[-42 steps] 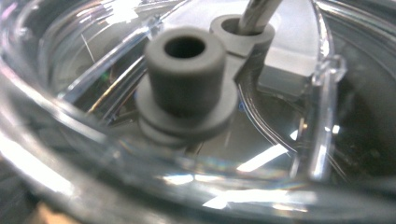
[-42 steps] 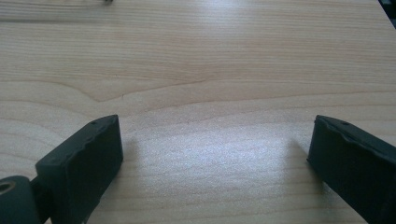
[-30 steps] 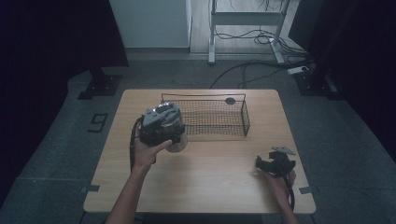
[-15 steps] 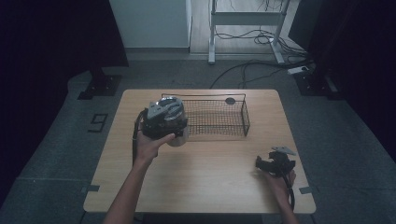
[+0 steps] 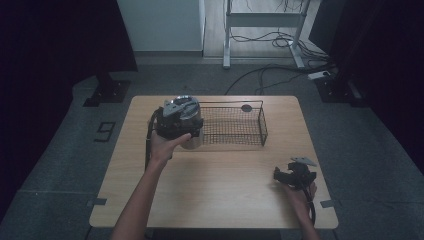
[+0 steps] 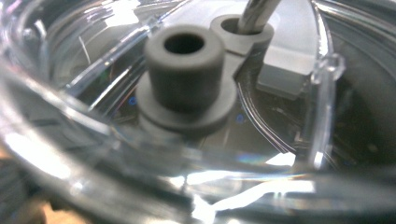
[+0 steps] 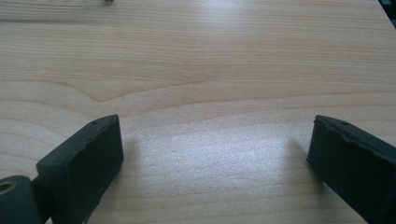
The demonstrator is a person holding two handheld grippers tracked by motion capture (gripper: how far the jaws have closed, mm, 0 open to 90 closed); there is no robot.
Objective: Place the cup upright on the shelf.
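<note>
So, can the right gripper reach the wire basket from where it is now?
Probably yes. The right gripper rests on the table near the front right corner, its fingers open and empty. Bare wood lies between it and the wire basket, so nothing blocks the way.

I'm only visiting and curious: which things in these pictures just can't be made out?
- Left gripper, high view: its jaws sit behind its own body, so the grip on the clear container is hidden.
- Left gripper view: the container sits too close and glary to show its outline or the jaws.
- Small dark disc behind the wire basket, high view: too small to identify.
</note>
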